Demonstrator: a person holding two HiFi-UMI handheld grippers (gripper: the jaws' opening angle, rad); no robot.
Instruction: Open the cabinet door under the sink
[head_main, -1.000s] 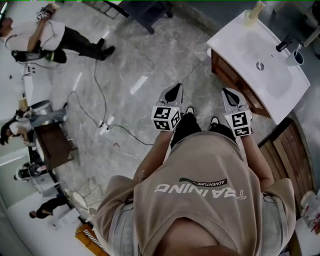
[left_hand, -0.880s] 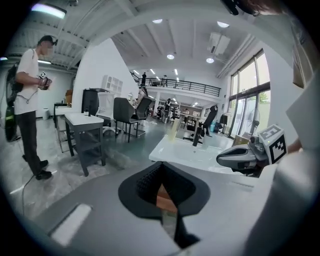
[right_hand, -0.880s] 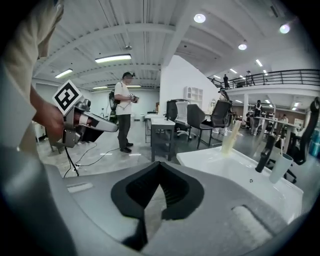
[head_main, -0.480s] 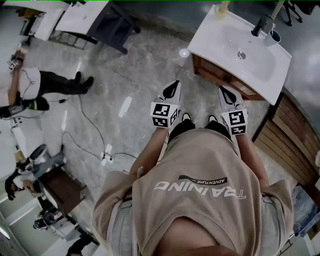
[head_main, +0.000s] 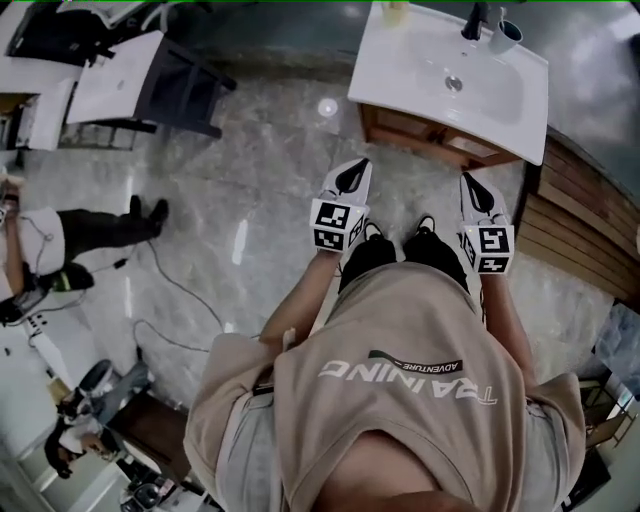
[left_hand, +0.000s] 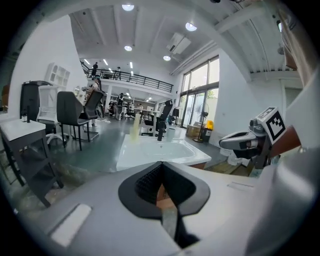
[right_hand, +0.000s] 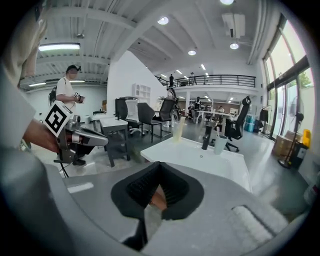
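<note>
In the head view the sink (head_main: 415, 80) sits at the far right, with the wooden cabinet (head_main: 432, 138) showing as a brown strip under its near rim. The door appears closed, and no handle can be made out from this steep angle. The left gripper (head_main: 351, 177) and right gripper (head_main: 477, 191) are held level in front of the person, near the cabinet but touching nothing. The likely trouble is the overhanging rim: a gripper raised toward the door could strike the sink edge. A swinging door could also catch the person's legs, which are close in. In the left gripper view the jaws are pressed together with nothing between them. The sink (left_hand: 150, 150) lies ahead and above the cabinet front, so a closed tip would only push the door, not hook it. In the right gripper view the jaws are likewise closed and empty, aimed over the basin toward the faucet (right_hand: 205, 138) and cup (right_hand: 218, 143). That aim looks too high, and a reach from here risks nudging the cup. With no handle in sight, picking the hinge side by mistake would stall the pull.
</note>
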